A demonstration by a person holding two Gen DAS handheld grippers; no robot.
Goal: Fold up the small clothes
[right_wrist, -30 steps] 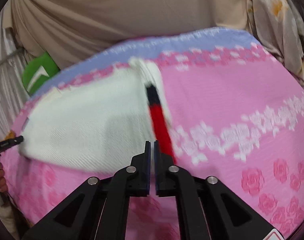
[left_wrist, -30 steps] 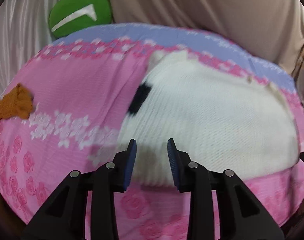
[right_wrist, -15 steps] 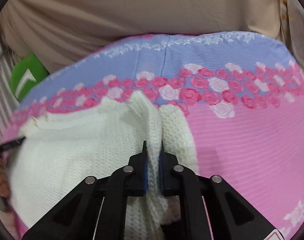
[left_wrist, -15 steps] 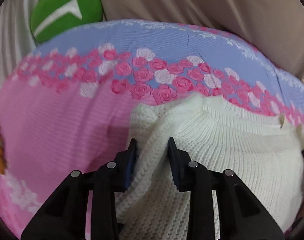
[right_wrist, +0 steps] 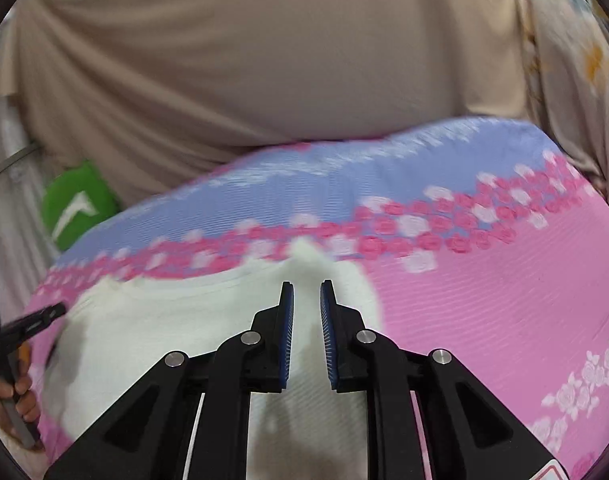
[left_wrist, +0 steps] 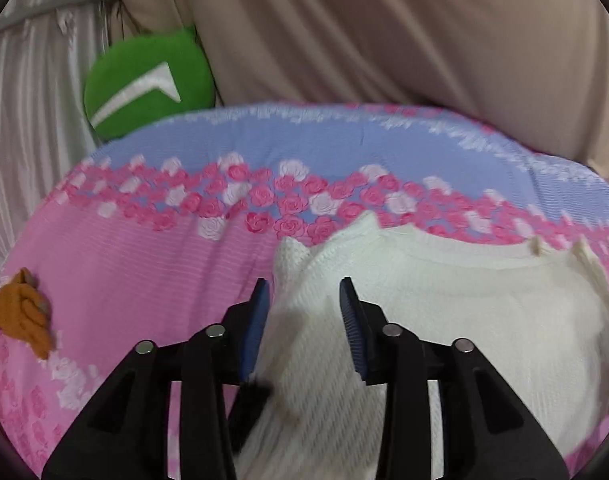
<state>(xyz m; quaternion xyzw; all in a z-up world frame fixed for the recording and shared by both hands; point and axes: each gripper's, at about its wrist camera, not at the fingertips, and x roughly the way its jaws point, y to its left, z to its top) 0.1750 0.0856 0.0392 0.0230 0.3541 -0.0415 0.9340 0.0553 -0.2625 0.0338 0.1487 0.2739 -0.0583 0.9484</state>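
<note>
A white knit sweater [left_wrist: 444,312] lies folded on the pink and blue rose-print bedspread [left_wrist: 144,248]. My left gripper [left_wrist: 304,304] hovers over the sweater's left far corner. Its jaws are opening, and the knit bulges up between them without being pinched. In the right wrist view the sweater [right_wrist: 152,320] is blurred. My right gripper [right_wrist: 306,300] stands over its right far corner, jaws opening, with white knit in the narrow gap and the pads clear of it. The left gripper [right_wrist: 32,320] and the hand [right_wrist: 16,396] holding it show at that view's left edge.
A green cushion [left_wrist: 144,84] leans at the bed's far left corner. A small orange cloth [left_wrist: 20,316] lies on the bedspread at the left. A beige sheet [left_wrist: 384,40] hangs behind the bed, with floral fabric [right_wrist: 564,40] at the right.
Both grippers carried the sweater's near edge to the far side, folding it over. The red and black trim is now hidden. Both pairs of jaws have parted off the knit.
</note>
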